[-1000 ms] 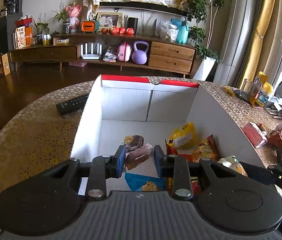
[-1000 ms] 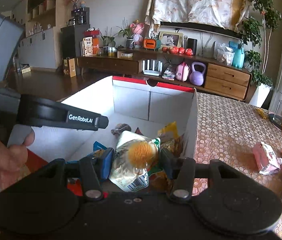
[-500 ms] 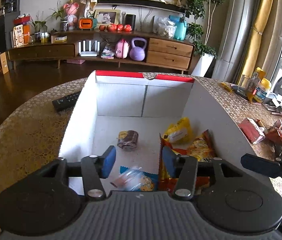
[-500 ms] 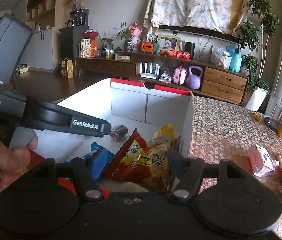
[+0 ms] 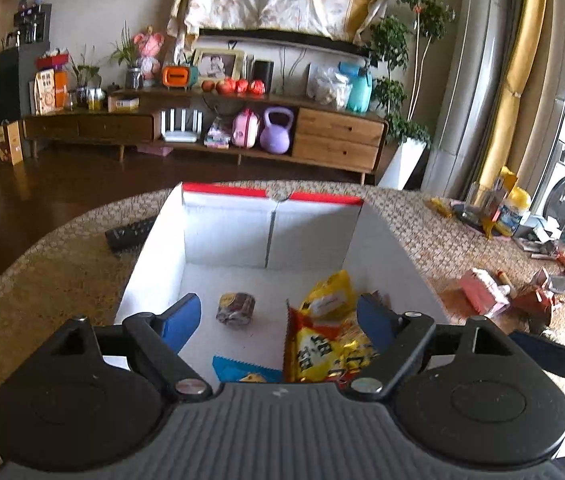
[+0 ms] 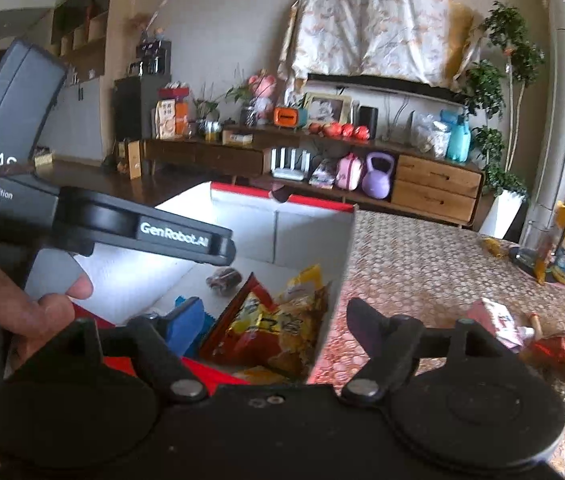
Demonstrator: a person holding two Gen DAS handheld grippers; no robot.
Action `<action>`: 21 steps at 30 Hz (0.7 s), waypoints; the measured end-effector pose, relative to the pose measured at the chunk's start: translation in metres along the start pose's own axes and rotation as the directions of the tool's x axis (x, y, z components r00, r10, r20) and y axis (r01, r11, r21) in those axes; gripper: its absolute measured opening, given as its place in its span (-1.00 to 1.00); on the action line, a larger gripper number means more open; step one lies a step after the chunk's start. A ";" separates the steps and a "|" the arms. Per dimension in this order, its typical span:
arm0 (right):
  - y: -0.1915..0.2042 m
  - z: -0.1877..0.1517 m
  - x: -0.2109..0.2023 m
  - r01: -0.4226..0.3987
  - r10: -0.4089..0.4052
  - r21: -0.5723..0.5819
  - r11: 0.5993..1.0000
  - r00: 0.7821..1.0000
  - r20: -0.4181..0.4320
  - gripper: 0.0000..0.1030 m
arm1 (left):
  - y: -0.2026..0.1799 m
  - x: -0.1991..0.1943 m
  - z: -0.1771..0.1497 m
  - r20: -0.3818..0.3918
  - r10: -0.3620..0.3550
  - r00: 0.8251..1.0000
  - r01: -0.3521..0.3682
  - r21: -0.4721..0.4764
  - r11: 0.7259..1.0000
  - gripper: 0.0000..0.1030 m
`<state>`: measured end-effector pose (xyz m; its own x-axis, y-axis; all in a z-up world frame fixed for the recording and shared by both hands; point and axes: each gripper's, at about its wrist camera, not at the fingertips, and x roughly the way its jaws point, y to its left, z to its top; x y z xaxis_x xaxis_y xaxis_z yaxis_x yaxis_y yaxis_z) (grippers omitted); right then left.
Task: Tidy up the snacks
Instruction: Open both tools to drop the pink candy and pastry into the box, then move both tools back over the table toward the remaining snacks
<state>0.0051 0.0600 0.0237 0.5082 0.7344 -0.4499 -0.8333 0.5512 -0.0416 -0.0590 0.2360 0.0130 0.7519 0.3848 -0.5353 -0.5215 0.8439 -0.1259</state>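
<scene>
- Left gripper (image 5: 278, 316): jaws just opened wide, gripping nothing, above white cardboard box (image 5: 386, 248).
- Right gripper (image 6: 278, 322): jaws just opened, empty, straddling the box's wall.
- Yellow-red snack bag (image 5: 322, 348) lies inside.

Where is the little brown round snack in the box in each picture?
Left wrist view: the small brown wrapped snack lies on the white floor of the cardboard box, left of the yellow and red snack bags.
Right wrist view: the same snack lies further back in the box, just under the tip of the left gripper.
Shared landmark: the purple kettlebell on the sideboard.
</scene>
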 end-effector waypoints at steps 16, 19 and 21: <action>-0.107 -0.038 -0.047 0.204 -0.214 0.190 0.960 0.976 0.032 0.67 | -0.114 -0.018 -0.002 0.091 -0.150 0.985 0.138 0.125 0.983 0.89; -0.129 -0.050 -0.054 0.252 -0.262 0.219 0.943 0.965 0.021 0.67 | -0.141 -0.014 -0.007 0.081 -0.186 0.979 0.171 0.169 0.971 0.90; -0.146 -0.058 -0.060 0.283 -0.295 0.244 0.927 0.955 0.011 0.67 | -0.155 -0.010 -0.011 0.072 -0.204 0.976 0.188 0.186 0.964 0.90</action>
<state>0.0840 -0.0873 0.0054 0.7337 0.5435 -0.4077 -0.5759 0.8159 0.0514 0.0095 0.0969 0.0288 0.8695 0.2300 -0.4371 -0.2864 0.9558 -0.0668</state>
